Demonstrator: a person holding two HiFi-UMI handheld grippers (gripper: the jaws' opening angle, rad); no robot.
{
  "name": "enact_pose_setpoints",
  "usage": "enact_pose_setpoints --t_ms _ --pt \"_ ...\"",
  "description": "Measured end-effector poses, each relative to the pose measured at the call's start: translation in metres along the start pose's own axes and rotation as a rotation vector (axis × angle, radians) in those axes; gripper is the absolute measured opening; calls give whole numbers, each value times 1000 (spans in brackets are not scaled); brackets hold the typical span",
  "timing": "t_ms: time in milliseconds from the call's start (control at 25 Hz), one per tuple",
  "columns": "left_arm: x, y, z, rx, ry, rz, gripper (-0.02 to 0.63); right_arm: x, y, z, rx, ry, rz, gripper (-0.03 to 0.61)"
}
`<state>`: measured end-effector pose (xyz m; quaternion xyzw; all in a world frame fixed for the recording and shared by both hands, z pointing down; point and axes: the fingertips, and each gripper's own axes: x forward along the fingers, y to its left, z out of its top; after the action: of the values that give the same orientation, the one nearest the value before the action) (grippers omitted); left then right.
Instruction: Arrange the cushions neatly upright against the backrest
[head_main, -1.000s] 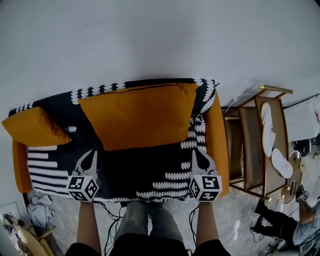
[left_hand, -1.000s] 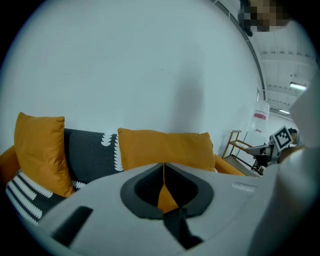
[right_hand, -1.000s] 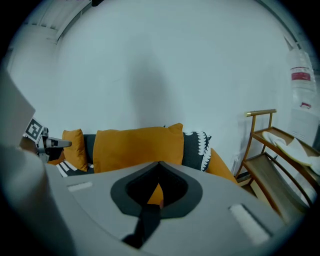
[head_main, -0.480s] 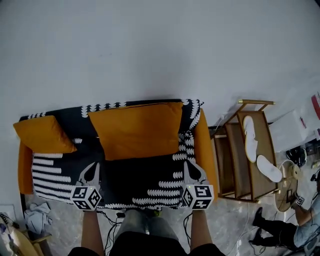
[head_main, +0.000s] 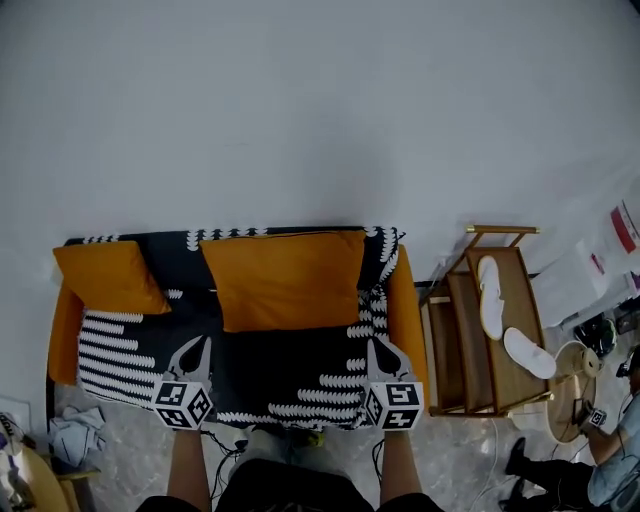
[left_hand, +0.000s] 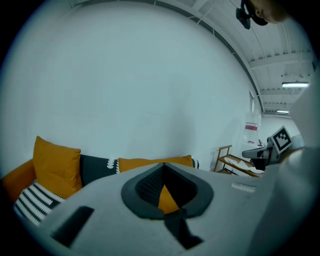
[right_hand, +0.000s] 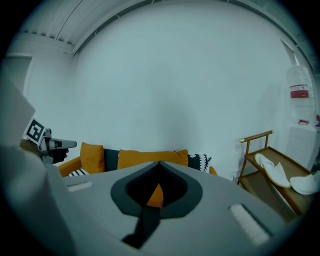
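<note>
A large orange cushion (head_main: 280, 278) stands upright against the backrest of the sofa (head_main: 405, 310), in the middle. A smaller orange cushion (head_main: 108, 276) leans in the left corner. Both also show in the left gripper view, large cushion (left_hand: 150, 163) and small cushion (left_hand: 56, 161), and in the right gripper view, large cushion (right_hand: 150, 157) and small cushion (right_hand: 92, 157). My left gripper (head_main: 203, 342) hangs over the seat's front left, shut and holding nothing. My right gripper (head_main: 374, 344) hangs over the front right, also shut and holding nothing. Neither touches a cushion.
The sofa has orange arms and a black-and-white patterned cover (head_main: 120, 350). A wooden rack (head_main: 480, 330) with two white slippers (head_main: 488, 295) stands right of it. Cloth (head_main: 75, 435) and cables lie on the floor at the front left. A person (head_main: 610, 465) sits at the far right.
The sofa now looks smaller and farther off, as the view has pulled back. Both grippers stay shut and have come back toward the seat's front edge. The cushions have not moved.
</note>
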<state>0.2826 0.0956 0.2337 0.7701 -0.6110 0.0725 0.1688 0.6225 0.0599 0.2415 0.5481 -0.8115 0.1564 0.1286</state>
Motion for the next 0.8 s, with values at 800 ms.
enact_pose_setpoints --t_ms 800 --pt "-63 9 85 41 -108 -65 -3 -36 65 82 -33 -103 10 12"
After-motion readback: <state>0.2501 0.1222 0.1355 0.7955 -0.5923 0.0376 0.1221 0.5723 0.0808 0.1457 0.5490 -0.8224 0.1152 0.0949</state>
